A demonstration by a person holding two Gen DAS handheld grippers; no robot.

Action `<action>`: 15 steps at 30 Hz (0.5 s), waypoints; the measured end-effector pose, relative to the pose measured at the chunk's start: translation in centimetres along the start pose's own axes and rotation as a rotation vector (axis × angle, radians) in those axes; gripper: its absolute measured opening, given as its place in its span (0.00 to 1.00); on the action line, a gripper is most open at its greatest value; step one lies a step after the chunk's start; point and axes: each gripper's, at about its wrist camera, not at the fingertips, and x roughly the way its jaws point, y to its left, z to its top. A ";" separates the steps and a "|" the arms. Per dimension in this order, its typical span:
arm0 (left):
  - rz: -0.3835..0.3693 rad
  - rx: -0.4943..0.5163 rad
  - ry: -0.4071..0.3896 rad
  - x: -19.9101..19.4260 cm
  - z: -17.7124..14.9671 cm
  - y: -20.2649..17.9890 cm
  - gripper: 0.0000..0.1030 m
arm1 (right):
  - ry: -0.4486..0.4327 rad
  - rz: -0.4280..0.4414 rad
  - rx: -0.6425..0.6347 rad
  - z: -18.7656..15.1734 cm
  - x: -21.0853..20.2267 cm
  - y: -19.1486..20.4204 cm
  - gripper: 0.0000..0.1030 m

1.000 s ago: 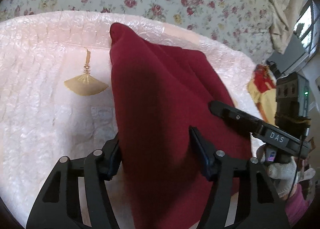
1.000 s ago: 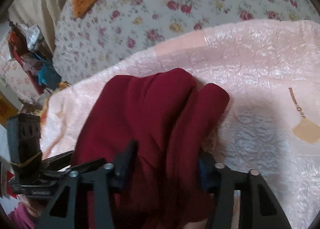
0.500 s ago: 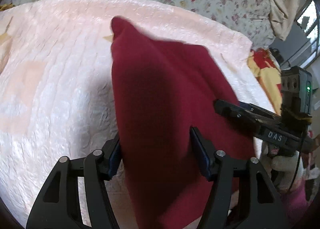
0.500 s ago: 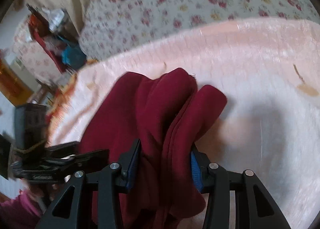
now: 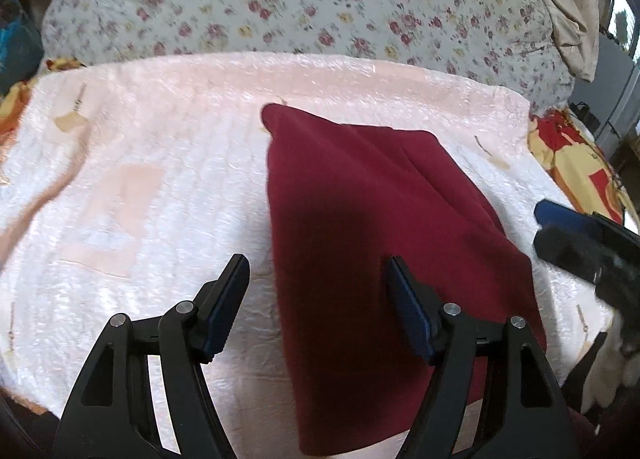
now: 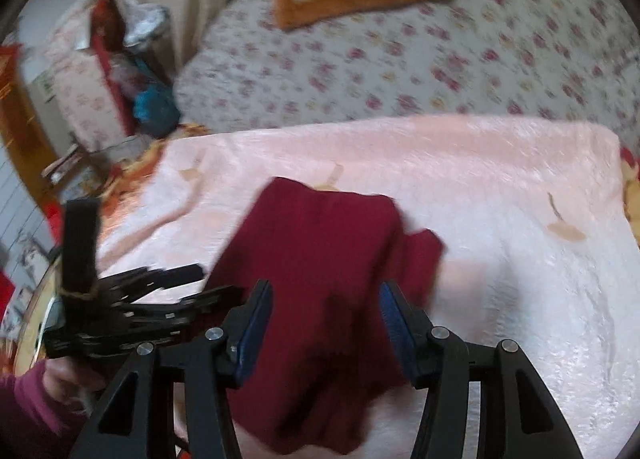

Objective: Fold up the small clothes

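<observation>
The dark red garment (image 5: 384, 259) lies folded on the pale pink blanket (image 5: 140, 187) that covers the near part of the bed, with the flowered bedspread (image 5: 320, 7) beyond it. It sits right of the blanket's middle, narrow at its far end and widening toward the near edge.

The left gripper (image 5: 316, 299) hovers over the garment's left edge with its jaws opening; the cloth shows in the gap between them, but neither pad presses on it. The right gripper (image 6: 326, 323) is above the near part of the garment, its jaws also opening and clear of the cloth below. In the left wrist view the right gripper shows at the far right, off the garment's right edge.

The step in hand looks like the release after a fold. To do it well, let both sets of jaws open fully before lifting, so no pad snags the knit and drags the top layer out of line. Lift straight away from the cloth, not sideways. The far right corner (image 6: 420, 255) seems to show a lower layer peeking past the top one; that edge probably wants squaring up before the next fold. Any further fold should start with a grip on both near corners, carried evenly toward the far end.
</observation>
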 end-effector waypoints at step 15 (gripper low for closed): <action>0.091 -0.017 -0.084 -3.0 -1.2 0.9 0.69 | 0.143 -0.144 -0.048 -3.8 4.8 0.4 0.52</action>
